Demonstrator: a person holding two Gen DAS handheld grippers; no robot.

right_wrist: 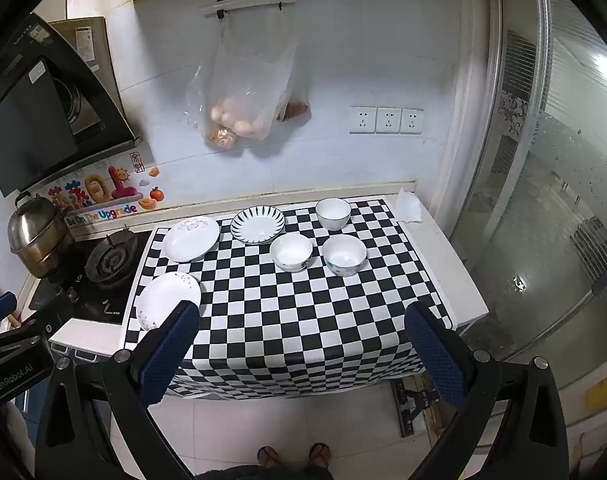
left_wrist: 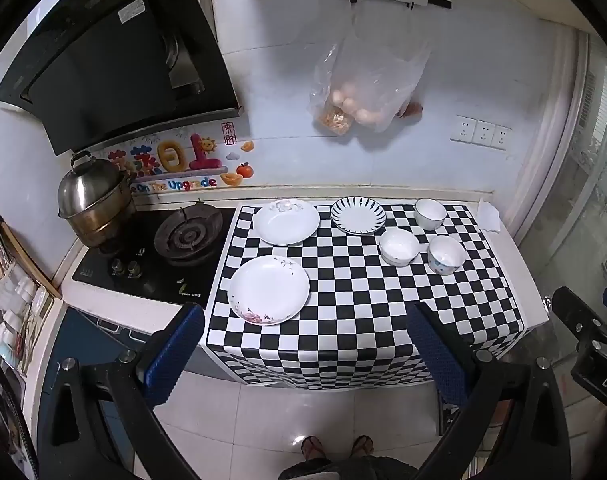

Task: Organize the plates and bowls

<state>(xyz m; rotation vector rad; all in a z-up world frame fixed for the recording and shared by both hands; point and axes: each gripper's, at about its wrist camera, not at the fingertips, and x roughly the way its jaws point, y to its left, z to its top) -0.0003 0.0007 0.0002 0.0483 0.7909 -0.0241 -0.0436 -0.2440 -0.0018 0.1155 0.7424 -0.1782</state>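
Note:
Three plates lie on the checkered cloth [left_wrist: 363, 320]: a white floral plate [left_wrist: 268, 290] at the near left, a white plate [left_wrist: 286, 221] behind it, and a blue-striped plate [left_wrist: 358, 215] at the back middle. Three bowls stand to the right: a back one [left_wrist: 430, 213], a middle one [left_wrist: 399, 246] and a patterned one [left_wrist: 446, 255]. The right wrist view shows the same plates [right_wrist: 168, 305] [right_wrist: 190, 238] [right_wrist: 257, 224] and bowls [right_wrist: 333, 213] [right_wrist: 291, 252] [right_wrist: 344, 255]. My left gripper [left_wrist: 303, 356] and right gripper [right_wrist: 301, 354] are open, empty and held in front of the counter.
A gas hob [left_wrist: 187, 236] with a steel pot [left_wrist: 91, 200] is left of the cloth. A plastic bag of eggs [left_wrist: 363, 88] hangs on the wall. A tissue [left_wrist: 488, 216] lies at the back right. Glass doors [right_wrist: 551, 220] stand to the right.

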